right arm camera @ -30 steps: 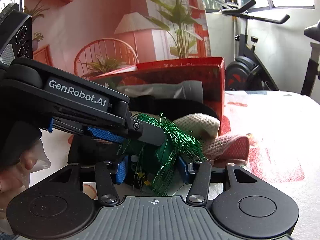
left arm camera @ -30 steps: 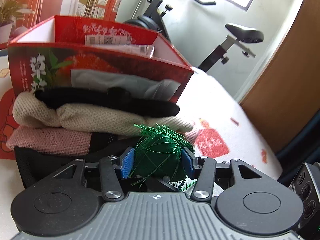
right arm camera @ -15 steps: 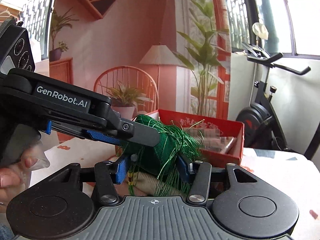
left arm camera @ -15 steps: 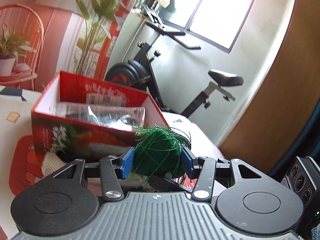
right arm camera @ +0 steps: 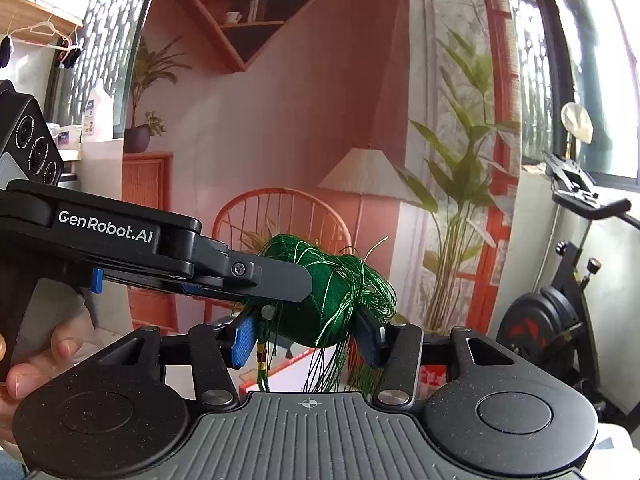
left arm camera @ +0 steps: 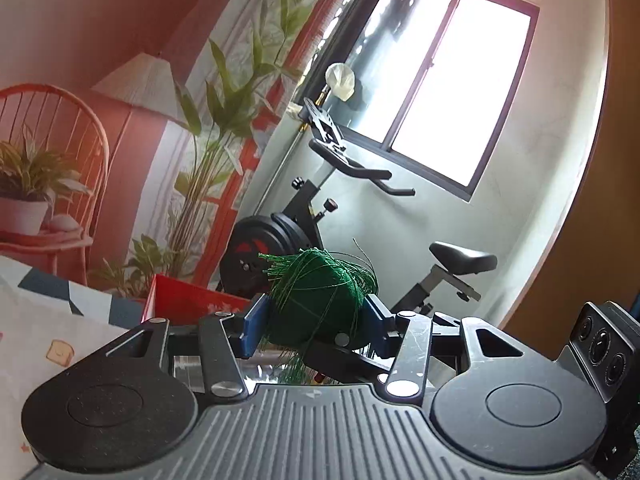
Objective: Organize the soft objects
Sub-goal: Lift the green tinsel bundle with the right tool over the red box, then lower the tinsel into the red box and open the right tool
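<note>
Right wrist view, "GenRobot.AI" on left gripper (right arm camera: 276,280), green ball (right arm camera: 324,304)

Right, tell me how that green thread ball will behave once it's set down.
The green thread ball looks rounded, so it may roll. Loose strands stick out and hang below, so they could snag on the left claw or the right claw. It seems light and slightly squashy.
</note>
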The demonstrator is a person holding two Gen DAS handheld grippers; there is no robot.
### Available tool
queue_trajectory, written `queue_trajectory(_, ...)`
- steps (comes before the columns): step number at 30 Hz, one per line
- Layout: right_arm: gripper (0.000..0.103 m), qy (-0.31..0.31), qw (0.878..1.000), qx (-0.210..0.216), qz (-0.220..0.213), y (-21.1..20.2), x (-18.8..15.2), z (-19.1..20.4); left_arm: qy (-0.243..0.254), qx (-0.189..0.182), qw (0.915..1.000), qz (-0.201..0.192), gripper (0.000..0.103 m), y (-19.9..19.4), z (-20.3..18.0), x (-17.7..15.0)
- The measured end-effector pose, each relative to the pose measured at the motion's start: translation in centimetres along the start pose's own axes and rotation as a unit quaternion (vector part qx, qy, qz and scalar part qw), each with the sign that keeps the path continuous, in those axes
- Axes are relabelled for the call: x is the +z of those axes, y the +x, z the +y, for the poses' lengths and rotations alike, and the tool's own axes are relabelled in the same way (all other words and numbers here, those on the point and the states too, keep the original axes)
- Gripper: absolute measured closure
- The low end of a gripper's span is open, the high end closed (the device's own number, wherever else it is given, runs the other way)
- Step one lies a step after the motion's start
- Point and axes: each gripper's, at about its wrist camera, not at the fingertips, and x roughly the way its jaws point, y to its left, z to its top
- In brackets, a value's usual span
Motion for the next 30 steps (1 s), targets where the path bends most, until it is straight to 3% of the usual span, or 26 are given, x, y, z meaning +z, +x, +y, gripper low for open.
queue_trajectory(5,0.056,-0.034,0.999,-0.004,-0.018,3.2,1.7,0.2,-0.024,-0.002,0.9994,-0.027,0.049,0.8,1.9,1.4)
queue_trajectory(13,0.056,-0.076,0.997,-0.008,-0.003,8.1,1.4,0.4,-0.033,0.022,0.9991,-0.017,0.049,3.0,4.7,1.0)
queue_trajectory(22,0.056,-0.064,0.997,-0.012,0.030,11.1,-2.4,-0.2,-0.033,0.045,0.9981,0.026,0.049,5.8,6.9,-1.1)
queue_trajectory(30,0.053,-0.004,0.997,-0.002,0.072,12.0,-5.5,-1.1,-0.036,0.071,0.9936,0.081,0.048,7.4,8.1,-3.2)
